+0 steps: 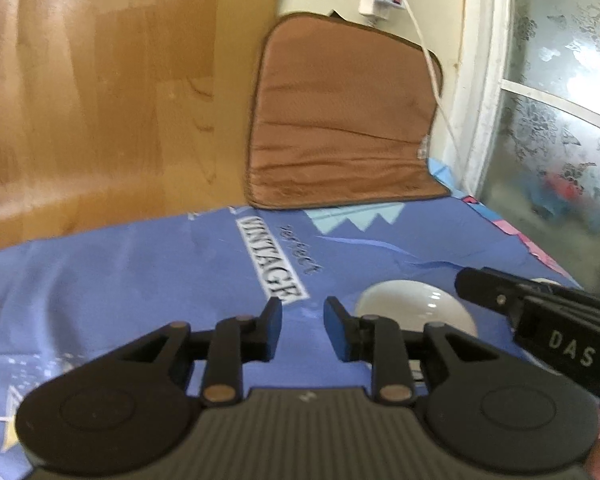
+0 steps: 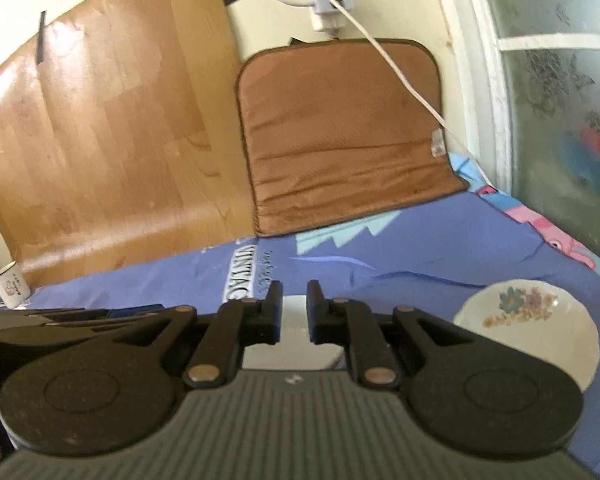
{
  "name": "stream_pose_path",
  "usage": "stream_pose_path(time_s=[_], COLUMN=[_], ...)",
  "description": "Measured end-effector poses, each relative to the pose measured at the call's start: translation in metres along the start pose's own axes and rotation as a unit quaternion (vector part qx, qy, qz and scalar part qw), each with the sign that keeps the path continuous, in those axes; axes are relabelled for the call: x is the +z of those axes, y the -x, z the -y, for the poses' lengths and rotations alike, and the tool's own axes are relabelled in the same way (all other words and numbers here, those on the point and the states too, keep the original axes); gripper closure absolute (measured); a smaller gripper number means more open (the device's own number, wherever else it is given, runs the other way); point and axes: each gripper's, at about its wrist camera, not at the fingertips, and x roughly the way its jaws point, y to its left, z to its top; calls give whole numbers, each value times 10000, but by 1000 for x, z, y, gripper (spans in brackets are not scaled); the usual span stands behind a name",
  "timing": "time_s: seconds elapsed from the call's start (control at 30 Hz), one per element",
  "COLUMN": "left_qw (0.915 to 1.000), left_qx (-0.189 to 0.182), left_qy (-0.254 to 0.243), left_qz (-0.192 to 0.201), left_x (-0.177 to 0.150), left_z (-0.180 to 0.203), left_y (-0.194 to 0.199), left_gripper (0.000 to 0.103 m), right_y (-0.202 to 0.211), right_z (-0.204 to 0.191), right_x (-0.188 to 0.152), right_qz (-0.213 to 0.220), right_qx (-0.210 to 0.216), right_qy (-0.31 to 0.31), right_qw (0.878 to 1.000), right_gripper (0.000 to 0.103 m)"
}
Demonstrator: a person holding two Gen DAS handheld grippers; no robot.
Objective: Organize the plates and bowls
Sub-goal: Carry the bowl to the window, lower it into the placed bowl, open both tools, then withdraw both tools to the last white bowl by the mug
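Observation:
A plain white bowl [image 1: 416, 312] sits on the blue printed cloth [image 1: 140, 280], just right of my left gripper [image 1: 304, 312]. That gripper stands slightly open, with only cloth showing between its pads. My right gripper [image 2: 294, 300] hovers over the same white bowl [image 2: 294, 320]; a narrow gap parts its pads and they press on nothing. In the left wrist view the right gripper [image 1: 466, 280] reaches in from the right above the bowl's far side. A flowered plate [image 2: 528, 328] lies on the cloth to the right of the right gripper.
A brown cushion [image 2: 340, 140] and a wooden board [image 2: 100, 140] lean against the back wall. A white cable [image 2: 400, 76] hangs across the cushion. A white enamel mug [image 2: 8, 284] stands at the far left. A frosted patterned window [image 1: 560, 120] closes off the right side.

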Motion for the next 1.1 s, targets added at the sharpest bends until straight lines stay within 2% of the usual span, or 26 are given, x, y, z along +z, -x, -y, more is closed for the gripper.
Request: stream_pose_path(time_s=[0.37,0.67,0.77,0.83,1.0,1.1], left_qw=[9966,9866,9814,9751,9399,9230], left_qx=[780,1519,1697,1854,2524,2594], left_qy=[218,589,869,1169,2156,2685], left_qz=[181,119,202,339,804,932], left_x=[-16,-51,-67,-76,-102,-116], left_z=[-70,-151,-185,-209,-268,-287], left_y=[21,36,51,61,88,96], left_gripper=[77,77,77,71,69,69], right_y=[-19,-55,-65,-74,-100,-119], right_z=[-53,-109,-130,-147,-198,-238], right_x=[-2,-13,-19,-20,-17,-12], right_qz=[-368,-1229,-1503,-1704,-2044,-2189], right_qx=[600,1305,1528,1708,2173,2451], right_qy=[412,628,705,772,968,1115], right_qw=[9967,9818,9742,9674,9495,9379], right_gripper=[87,87,87,87,87,83])
